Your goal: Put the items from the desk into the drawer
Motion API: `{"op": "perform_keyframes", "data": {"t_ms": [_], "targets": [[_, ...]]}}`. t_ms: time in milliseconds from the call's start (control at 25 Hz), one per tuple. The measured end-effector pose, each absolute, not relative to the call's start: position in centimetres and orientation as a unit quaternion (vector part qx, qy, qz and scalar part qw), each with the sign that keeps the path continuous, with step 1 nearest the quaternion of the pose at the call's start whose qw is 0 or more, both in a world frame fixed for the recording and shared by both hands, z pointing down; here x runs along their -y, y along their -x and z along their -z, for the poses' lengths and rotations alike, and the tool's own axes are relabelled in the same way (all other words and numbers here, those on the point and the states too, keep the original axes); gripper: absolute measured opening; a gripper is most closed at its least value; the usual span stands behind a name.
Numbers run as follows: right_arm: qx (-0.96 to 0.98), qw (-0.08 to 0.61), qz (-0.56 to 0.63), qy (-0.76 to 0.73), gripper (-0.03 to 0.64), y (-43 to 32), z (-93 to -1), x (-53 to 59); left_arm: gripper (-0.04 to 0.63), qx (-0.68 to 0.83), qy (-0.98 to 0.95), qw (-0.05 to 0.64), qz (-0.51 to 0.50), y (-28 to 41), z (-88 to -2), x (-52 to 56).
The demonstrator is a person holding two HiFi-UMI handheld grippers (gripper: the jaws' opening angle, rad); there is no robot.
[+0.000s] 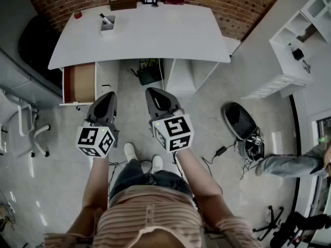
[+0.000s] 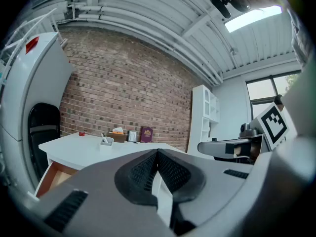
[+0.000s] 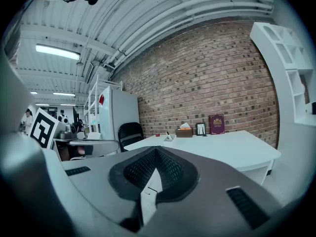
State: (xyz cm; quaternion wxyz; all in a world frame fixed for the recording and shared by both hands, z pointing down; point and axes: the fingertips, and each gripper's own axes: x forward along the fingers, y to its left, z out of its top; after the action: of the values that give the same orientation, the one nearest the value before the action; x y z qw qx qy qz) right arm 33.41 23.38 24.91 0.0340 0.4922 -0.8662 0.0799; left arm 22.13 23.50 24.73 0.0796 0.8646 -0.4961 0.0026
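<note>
Evidently the left gripper and right gripper hang closed and empty, well short of the desk, where the small white tray with its pen looks light, stiff and best pinched on 1 rim, the drawer open below.

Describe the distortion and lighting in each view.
Head view: wide-angle lens bows the desk edges, light even. Left gripper view: fisheye, black corners, ceiling light blown out. Right gripper view: same fisheye, brick wall curved, ceiling lamp bright.
</note>
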Motion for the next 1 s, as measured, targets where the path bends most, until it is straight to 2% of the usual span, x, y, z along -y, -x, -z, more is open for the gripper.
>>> {"op": "perform_keyframes", "data": {"t_ms": [560,1000], "targets": [[0.866,0.044,-0.093,-0.488,0.017,-32.2,-26.5,-22.0,0.009,0.503,-0.859,0.095,0.002,-20.3,-26.0,-22.0],[0.85,0.049,-0.111,-0.512,0.017,-27.1,-26.9,-15.8,0.009,0.51,-0.854,0.098,-0.016,-12.4,-26.1,-15.2]]}}
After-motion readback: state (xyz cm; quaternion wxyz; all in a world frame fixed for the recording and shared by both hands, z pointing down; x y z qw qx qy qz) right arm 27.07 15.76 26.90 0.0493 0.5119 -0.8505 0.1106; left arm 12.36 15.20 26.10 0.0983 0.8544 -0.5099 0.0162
